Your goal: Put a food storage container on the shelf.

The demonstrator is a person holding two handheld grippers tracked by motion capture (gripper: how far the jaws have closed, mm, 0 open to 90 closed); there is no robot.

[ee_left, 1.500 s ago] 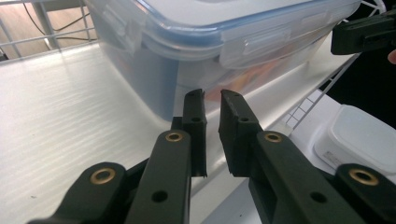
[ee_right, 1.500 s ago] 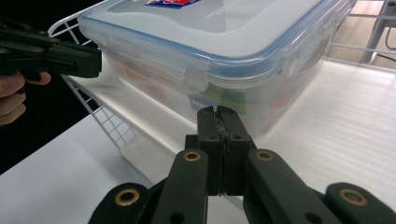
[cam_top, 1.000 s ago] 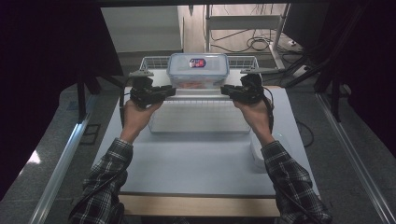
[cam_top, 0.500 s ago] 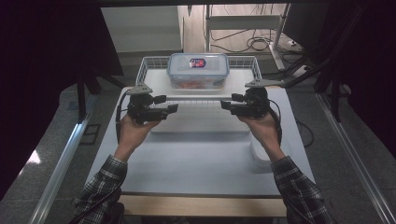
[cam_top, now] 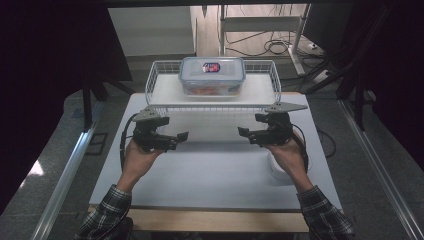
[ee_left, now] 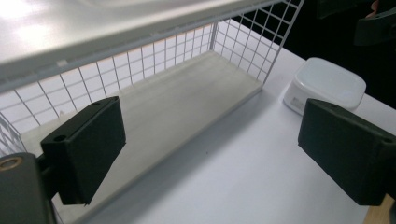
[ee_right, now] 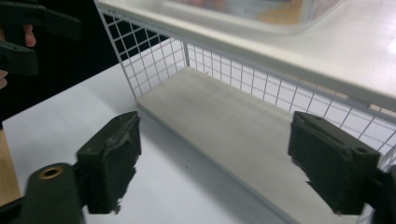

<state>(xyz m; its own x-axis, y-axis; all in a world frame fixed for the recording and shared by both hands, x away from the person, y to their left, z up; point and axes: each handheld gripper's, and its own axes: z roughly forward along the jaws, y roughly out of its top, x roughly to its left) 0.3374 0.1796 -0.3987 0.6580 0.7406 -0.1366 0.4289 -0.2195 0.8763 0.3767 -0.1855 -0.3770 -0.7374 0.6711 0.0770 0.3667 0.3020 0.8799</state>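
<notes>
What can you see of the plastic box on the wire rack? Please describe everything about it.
The plastic box is a clear rectangular container with rounded corners and a pale lid closed on it. A dark label with red sits on the lid's middle. Reddish and orange contents show through its wall. It stands level on the top shelf of the white wire rack, near the middle. No gripper touches it.

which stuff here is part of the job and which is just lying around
Part of the job:
- clear lidded container, sitting on the rack's top shelf
- white wire rack
- left gripper and right gripper, jaws open with nothing between them, just been opening

Just lying about:
- small white box on the table by the right hand
- cables on the floor behind
</notes>
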